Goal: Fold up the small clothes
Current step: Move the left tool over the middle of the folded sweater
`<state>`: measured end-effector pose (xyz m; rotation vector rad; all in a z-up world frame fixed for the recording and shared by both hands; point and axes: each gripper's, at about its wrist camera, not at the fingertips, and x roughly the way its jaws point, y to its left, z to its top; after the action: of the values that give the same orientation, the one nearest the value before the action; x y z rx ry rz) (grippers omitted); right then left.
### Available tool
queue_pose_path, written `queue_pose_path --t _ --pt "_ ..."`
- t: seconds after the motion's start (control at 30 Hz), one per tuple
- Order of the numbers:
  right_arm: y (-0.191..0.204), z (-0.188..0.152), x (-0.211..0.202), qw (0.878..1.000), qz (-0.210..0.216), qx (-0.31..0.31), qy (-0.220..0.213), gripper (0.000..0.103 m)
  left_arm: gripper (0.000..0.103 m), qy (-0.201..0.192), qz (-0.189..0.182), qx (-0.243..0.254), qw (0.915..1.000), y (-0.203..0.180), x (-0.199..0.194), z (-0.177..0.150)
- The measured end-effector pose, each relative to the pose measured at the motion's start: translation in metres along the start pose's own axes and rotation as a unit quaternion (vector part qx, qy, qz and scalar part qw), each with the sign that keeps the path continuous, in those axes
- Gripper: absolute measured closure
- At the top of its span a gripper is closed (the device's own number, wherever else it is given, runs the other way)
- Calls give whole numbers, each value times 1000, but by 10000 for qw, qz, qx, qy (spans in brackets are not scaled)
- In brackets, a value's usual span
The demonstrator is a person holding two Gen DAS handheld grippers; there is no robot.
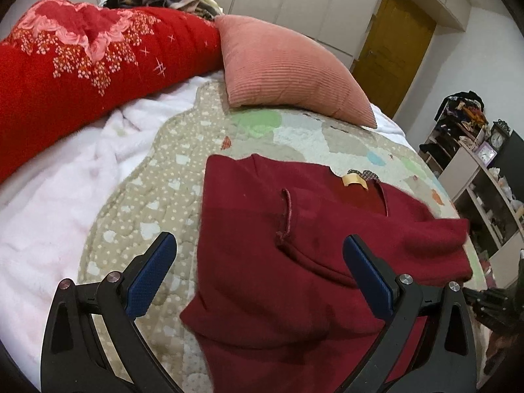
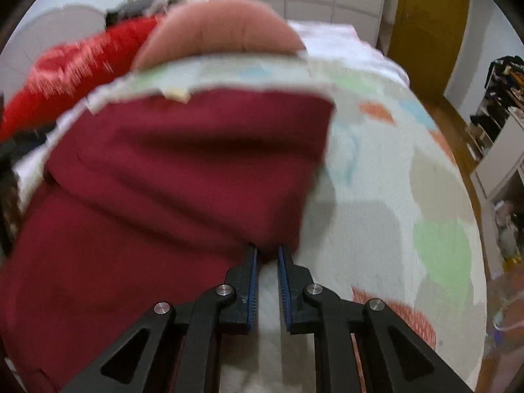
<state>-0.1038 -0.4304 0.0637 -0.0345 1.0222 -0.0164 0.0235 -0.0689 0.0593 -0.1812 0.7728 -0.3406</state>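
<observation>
A dark red small garment (image 1: 294, 245) lies on the patterned quilt (image 1: 147, 196), neck and tan label (image 1: 355, 180) toward the far side, one sleeve folded across its body. My left gripper (image 1: 258, 240) hovers over its near left part, blue pads wide open with nothing between them. In the blurred right wrist view the garment (image 2: 163, 180) fills the left half. My right gripper (image 2: 267, 252) has its jaws almost together, pinching the cloth's lower right edge at the fingertips. The quilt (image 2: 393, 196) lies bare to the right.
A pink ribbed pillow (image 1: 288, 68) and a thick red floral blanket (image 1: 82, 65) lie at the head of the bed. White fleece bedding (image 1: 49, 213) is on the left. Cluttered shelves (image 1: 484, 163) and a wooden door (image 1: 393, 49) stand beyond the bed's right edge.
</observation>
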Motion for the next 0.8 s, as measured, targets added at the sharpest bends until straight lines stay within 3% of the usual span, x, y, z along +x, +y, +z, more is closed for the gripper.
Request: queue_pose_path --t 0.07,0.13,0.17,0.2,0.23,0.4,0.47,0.57,0.63,0.7,0.8 --pt "-7 0 -5 9997 197 120 70 92 1 -127 -11 108 9999 -4 -7 1" --pt "-16 4 -27 9978 492 351 -271 88 1 -253 42 233 9994 -9 -13 3" --pt "-21 7 -37 9958 583 484 -510 74 1 -272 64 256 9993 -10 -14 5" --pt "-28 13 -48 9917 674 725 -816 54 1 -234 49 246 9994 -11 -13 8" --pt "-32 19 -51 9888 682 898 -982 48 1 -192 23 213 9996 -11 -12 11" --pt "-25 48 -29 9870 708 1154 -864 46 1 276 -65 -208 9994 -7 10 25" --pt "-21 47 -19 9861 822 1210 -793 46 1 483 33 -288 9984 -8 24 25" --pt "-17 41 -11 9850 965 1203 -769 46 2 704 -123 -310 9970 -15 41 22" --pt "-20 40 -10 9859 871 1186 -795 46 11 747 -80 -268 9968 -22 47 22" --pt "-29 40 -12 9840 853 1311 -855 46 39 780 82 -38 9969 -32 53 22" --pt "-40 39 -14 9785 1017 1514 -960 47 70 772 391 377 9955 -42 53 21"
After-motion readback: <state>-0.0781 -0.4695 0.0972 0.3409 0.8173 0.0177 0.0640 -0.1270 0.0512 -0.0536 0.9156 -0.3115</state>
